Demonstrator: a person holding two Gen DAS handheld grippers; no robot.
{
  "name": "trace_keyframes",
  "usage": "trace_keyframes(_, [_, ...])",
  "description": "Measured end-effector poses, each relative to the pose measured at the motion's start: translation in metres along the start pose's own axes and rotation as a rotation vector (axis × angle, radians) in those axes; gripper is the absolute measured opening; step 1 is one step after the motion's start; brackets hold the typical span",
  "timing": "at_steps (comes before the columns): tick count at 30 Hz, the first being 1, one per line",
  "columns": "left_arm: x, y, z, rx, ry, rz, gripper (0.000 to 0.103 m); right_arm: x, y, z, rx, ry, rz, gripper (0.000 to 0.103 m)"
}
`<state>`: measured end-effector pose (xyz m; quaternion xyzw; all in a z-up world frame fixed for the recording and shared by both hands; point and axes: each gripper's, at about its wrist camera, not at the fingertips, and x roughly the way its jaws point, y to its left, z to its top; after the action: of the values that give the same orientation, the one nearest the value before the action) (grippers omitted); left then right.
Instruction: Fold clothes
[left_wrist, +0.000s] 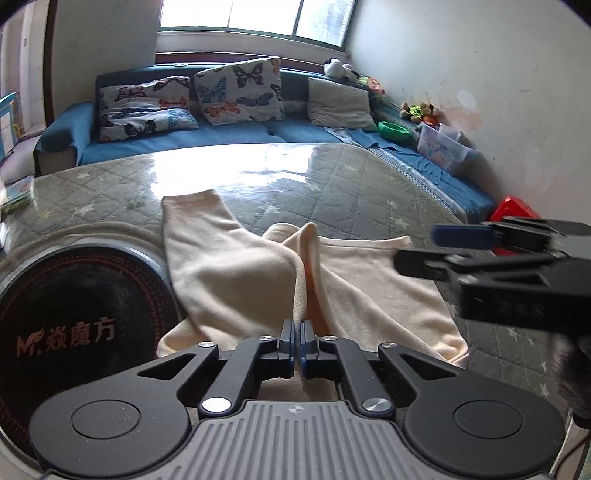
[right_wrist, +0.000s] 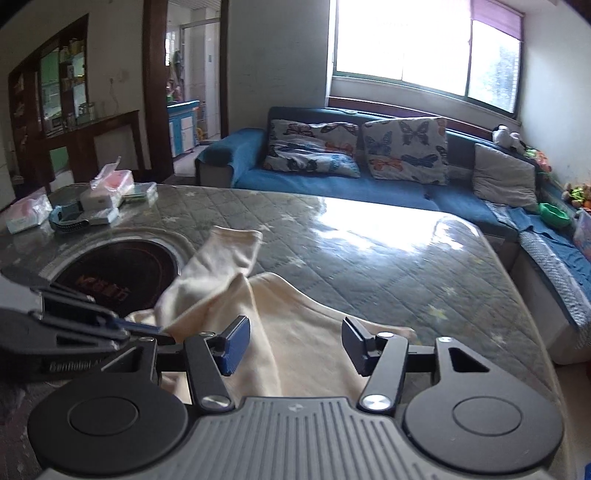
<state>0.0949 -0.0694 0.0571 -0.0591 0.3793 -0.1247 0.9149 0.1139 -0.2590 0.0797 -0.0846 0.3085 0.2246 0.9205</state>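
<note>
**Cream garment half-gathered, left gripper clamped on its ridge**

The cream fleece garment (left_wrist: 236, 273) lies at the near edge of the grey quilted table cover (left_wrist: 351, 177), one tube-shaped part reaching away to the far left. The left gripper (left_wrist: 297, 343) is pinched together on a raised ridge of the cloth at the near middle, so a fold stands up from the table there. The right gripper (right_wrist: 295, 341) hovers above the right half of the garment with its fingers wide apart, holding nothing.

The cloth looks soft, light and limp; I judge it will sag and drag rather than keep any shape, so it wants holding at hems or corners, with the free right corner the likely next hold.

Just left of the garment, touching its edge, sits a round black induction hob (left_wrist: 74, 317) set in the table; the cloth could slide onto it. Farther left lie tissue packs and small boxes (right_wrist: 107, 192), well apart from the work. Beyond the table stands a blue corner sofa (left_wrist: 207, 136) with butterfly-print cushions (left_wrist: 240, 92), out of the way.
</note>
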Motion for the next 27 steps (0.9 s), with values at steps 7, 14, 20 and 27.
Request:
trace_keyframes(7, [-0.013,0.013,-0.006,-0.033,-0.018,0.021,0.003,0.045,0.025,0.016,-0.039,0.044,0.053,0.047])
trace_keyframes(14, [-0.035,0.026,-0.015,-0.051,-0.042,0.046,0.002,0.075,0.024,0.012,-0.020,0.100,0.050,0.014])
trace_keyframes(20, [-0.055,0.037,-0.029,-0.075,-0.054,0.066,0.002,0.043,-0.003,0.005,0.070,0.033,-0.043,0.002])
trace_keyframes(27, [-0.076,0.033,-0.046,-0.077,-0.074,0.076,0.002,-0.002,-0.025,-0.003,0.101,-0.003,-0.061,0.007])
